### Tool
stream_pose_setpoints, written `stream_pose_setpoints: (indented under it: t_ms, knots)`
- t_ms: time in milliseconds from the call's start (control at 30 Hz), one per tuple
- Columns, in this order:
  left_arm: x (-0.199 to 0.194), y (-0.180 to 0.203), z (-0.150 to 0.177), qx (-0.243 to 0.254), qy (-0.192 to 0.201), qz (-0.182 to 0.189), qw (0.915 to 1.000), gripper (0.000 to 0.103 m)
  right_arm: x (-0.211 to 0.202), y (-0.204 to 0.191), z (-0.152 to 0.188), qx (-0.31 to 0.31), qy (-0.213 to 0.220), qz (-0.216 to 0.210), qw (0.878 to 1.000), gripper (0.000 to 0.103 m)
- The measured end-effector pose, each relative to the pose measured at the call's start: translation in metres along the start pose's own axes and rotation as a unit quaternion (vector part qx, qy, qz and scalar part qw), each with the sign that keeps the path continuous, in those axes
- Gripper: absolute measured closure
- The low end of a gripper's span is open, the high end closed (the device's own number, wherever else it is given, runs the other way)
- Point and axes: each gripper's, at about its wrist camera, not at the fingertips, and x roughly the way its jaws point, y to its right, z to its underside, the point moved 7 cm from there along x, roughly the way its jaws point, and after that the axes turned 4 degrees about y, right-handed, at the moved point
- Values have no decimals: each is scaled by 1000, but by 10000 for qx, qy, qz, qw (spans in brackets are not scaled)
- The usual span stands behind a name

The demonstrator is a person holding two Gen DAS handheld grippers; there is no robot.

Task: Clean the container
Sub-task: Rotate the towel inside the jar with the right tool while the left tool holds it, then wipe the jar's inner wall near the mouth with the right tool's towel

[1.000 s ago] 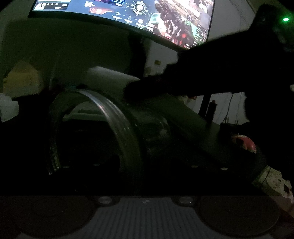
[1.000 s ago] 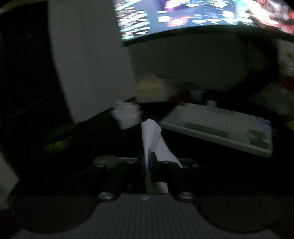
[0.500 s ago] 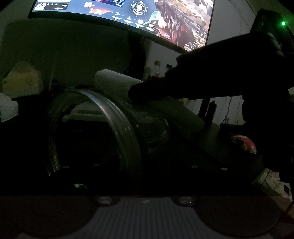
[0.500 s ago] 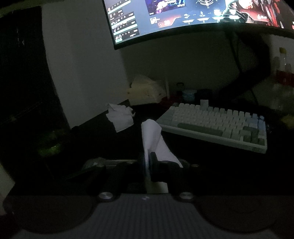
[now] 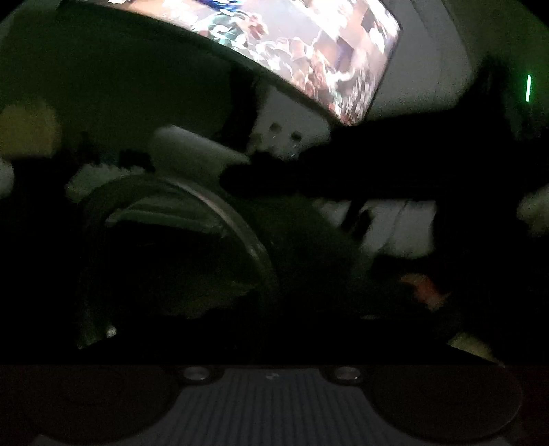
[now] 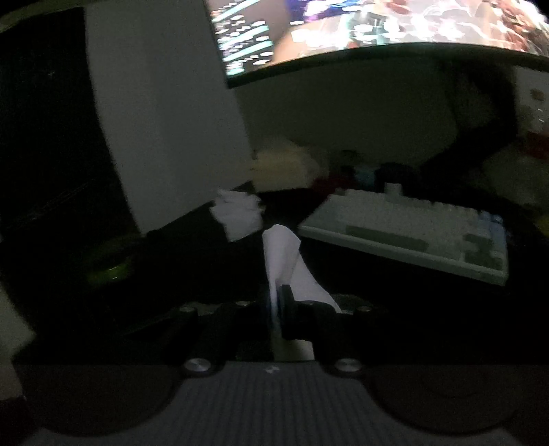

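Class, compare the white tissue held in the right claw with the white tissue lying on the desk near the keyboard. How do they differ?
The held tissue stands upright, pinched in the right claw; the loose tissue lies free on the desk. The held one looks folded and smooth, the loose one crumpled. Both are white.

A curved monitor [image 6: 377,31] glows with a busy, blurred picture above the dark desk [image 6: 377,291]; a pale keyboard [image 6: 411,233] lies beneath it; a crumpled white tissue [image 6: 238,212] rests near its left end; a yellowish bundle [image 6: 281,164] sits behind, against the wall.
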Motion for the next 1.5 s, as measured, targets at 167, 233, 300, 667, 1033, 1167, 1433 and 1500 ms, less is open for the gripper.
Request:
stream_pose_setpoints:
  t_ms: [167,233,300,667,1033,1167,1433,1500]
  knots:
    - [-9,-3,-14,-96,177,39,9998,94,-3,15,1,128,21,125,9998,95]
    - [-12,1,-13,331,189,-252,9990,74,-1,16,0,114,29,159,9998,95]
    - [-12,4,-7,765,118,-519,9956,42,0,16,0,72,40,200,9998,95]
    - [-6,0,11,1266,-178,-1016,9866,39,12,-27,1,-322,120,-184,9992,95]
    - [-15,-10,5,963,-117,-1069,9895,39,18,13,-5,-39,173,662,9977,94]
    - [-18,-14,4,887,-62,-1120,9897,39,15,-23,-3,-329,187,55,9993,93]
    - [-19,-22,-3,788,-10,-1190,9898,39,19,-19,-3,-276,164,76,9995,94]
    - [-19,-23,-4,767,-3,-1190,9899,39,19,-12,-3,-195,154,150,9996,94]
